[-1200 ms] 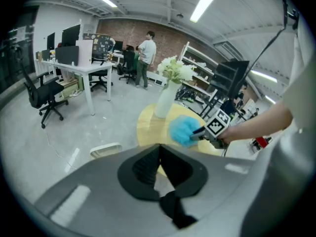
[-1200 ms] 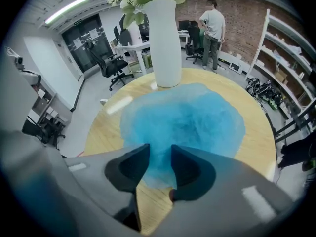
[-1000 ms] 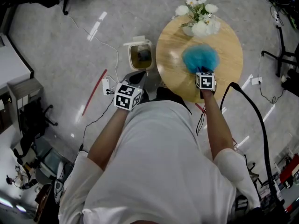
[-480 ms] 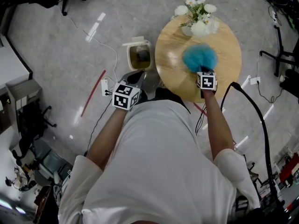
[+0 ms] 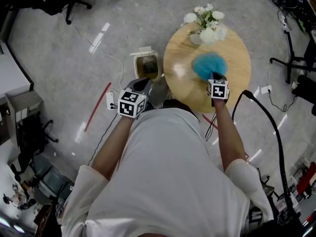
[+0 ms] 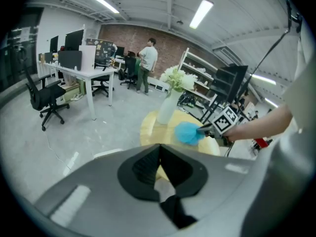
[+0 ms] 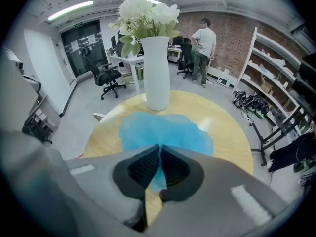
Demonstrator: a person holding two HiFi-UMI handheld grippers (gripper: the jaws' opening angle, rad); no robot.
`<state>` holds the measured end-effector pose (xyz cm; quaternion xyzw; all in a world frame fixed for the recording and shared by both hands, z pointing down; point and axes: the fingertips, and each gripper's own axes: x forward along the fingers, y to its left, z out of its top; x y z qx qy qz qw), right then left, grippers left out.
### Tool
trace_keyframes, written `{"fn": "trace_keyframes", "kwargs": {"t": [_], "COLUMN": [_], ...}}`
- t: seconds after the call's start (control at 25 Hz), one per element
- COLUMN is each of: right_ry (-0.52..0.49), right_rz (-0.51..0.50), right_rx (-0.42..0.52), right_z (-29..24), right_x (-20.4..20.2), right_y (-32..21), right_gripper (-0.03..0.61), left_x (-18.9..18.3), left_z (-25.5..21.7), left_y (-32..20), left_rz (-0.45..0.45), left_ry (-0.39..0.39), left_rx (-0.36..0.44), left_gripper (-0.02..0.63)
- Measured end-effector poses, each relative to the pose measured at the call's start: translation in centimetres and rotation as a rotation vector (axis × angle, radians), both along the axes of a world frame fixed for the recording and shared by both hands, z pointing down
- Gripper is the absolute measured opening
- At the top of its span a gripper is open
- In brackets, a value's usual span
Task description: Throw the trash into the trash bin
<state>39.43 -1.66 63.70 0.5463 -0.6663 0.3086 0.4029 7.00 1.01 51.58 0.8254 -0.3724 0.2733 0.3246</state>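
Note:
The trash is a crumpled light blue piece [image 5: 208,64], thin and papery. My right gripper [image 5: 216,76] is shut on its near edge and holds it just above the round wooden table [image 5: 237,53]. In the right gripper view the blue piece [image 7: 165,130] spreads out ahead of the closed right gripper [image 7: 160,149]. The cream trash bin [image 5: 147,65] stands open on the floor to the left of the table. My left gripper [image 5: 140,85] hangs near the bin, short of it and a little to the left. The left gripper [image 6: 159,149] is shut with nothing in it.
A white vase of white flowers [image 5: 206,26] stands at the table's far edge. A power strip [image 5: 110,101], cables and a red strip [image 5: 96,107] lie on the floor at the left. A black cable [image 5: 266,122] trails on the right. A person [image 6: 148,58] stands far off.
The right gripper has risen a little with the blue piece in it. The left gripper has hardly moved.

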Motion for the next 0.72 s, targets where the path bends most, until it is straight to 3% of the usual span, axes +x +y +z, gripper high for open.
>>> {"fn": "trace_keyframes", "kwargs": {"t": [0.72], "right_ry": [0.037], "right_rz": [0.024], "right_rx": [0.164], "right_z": [-6.3], "right_x": [-1.7], "right_y": [-1.2], "right_gripper": [0.003], "left_x": [-2.2], "left_z": [-1.4], "left_y": [0.3], "left_rz": [0.018], "left_ry": [0.031], "left_rx": [0.047], "left_gripper": [0.003]}}
